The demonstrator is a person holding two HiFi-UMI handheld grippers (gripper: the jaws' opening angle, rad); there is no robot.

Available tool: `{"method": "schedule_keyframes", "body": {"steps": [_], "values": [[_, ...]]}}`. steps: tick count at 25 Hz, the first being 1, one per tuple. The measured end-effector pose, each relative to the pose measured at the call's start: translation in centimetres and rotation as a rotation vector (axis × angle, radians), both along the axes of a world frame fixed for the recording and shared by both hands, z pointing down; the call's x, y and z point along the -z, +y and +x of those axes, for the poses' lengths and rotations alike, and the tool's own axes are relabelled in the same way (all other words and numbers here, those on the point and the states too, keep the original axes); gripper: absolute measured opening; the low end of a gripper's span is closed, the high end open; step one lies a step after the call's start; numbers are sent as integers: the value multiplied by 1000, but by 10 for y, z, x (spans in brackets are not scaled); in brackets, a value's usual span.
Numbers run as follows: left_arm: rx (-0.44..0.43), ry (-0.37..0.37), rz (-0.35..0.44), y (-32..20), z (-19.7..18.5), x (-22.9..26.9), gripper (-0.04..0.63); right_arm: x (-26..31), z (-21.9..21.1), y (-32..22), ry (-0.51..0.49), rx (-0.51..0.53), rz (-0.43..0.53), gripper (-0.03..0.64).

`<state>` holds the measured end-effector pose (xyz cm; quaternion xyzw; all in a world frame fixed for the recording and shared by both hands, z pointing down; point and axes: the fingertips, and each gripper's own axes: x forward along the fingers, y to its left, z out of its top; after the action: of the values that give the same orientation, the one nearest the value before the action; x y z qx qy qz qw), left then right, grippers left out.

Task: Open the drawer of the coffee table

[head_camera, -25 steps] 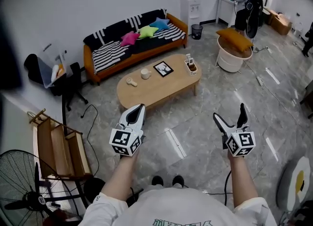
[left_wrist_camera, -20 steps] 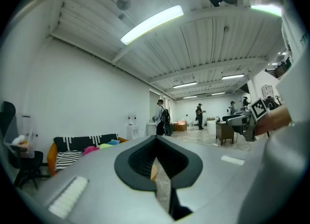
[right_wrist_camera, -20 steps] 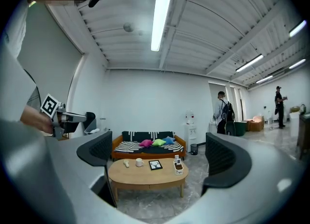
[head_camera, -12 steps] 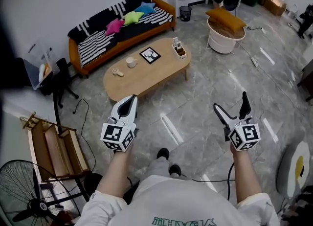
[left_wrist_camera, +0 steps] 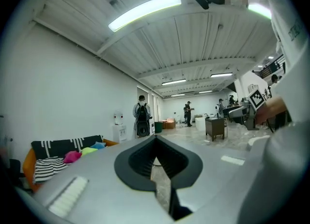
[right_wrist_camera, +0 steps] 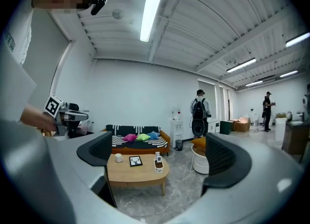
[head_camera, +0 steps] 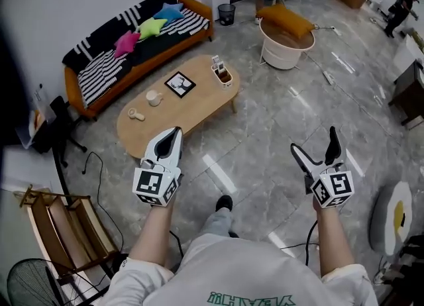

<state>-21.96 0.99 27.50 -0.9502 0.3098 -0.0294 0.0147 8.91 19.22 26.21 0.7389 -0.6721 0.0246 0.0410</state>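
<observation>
The oval wooden coffee table [head_camera: 192, 109] stands on the grey floor ahead of me, in front of the sofa. No drawer front can be made out on it from here. My left gripper [head_camera: 170, 138] is held in the air just short of the table's near edge, jaws shut on nothing. Off to the right, over bare floor, my right gripper [head_camera: 314, 142] is open and empty. The right gripper view frames the table [right_wrist_camera: 131, 173] between its spread fingers [right_wrist_camera: 94, 151], still some way off. The left gripper view looks up past its closed jaws toward the sofa [left_wrist_camera: 63, 157].
On the table are a mug [head_camera: 154, 97], a picture frame [head_camera: 179, 84], a small holder [head_camera: 222, 73] and a wooden piece [head_camera: 136, 114]. The orange sofa [head_camera: 132, 40] lies behind it, a round tub with a cushion [head_camera: 285, 33] to the right, a wooden rack [head_camera: 63, 232] at left.
I have walked closer to the coffee table; it sits lower and further left in the head view. Both grippers keep their pose, left shut and right open.
</observation>
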Motion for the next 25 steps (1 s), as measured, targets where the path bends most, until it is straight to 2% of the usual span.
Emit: {"method": "schedule_keyframes", "body": {"steps": [8, 16, 20, 25], "values": [[-61, -12, 30, -77, 46, 3, -2, 7, 31, -68, 3, -33, -14, 589], [-72, 1, 31, -107, 86, 6, -2, 13, 69, -98, 19, -35, -10, 589], [-42, -14, 49, -110, 118, 13, -2, 13, 107, -115, 3, 5, 12, 588], [65, -20, 61, -121, 157, 21, -2, 10, 165, -146, -10, 106, 19, 588]]}}
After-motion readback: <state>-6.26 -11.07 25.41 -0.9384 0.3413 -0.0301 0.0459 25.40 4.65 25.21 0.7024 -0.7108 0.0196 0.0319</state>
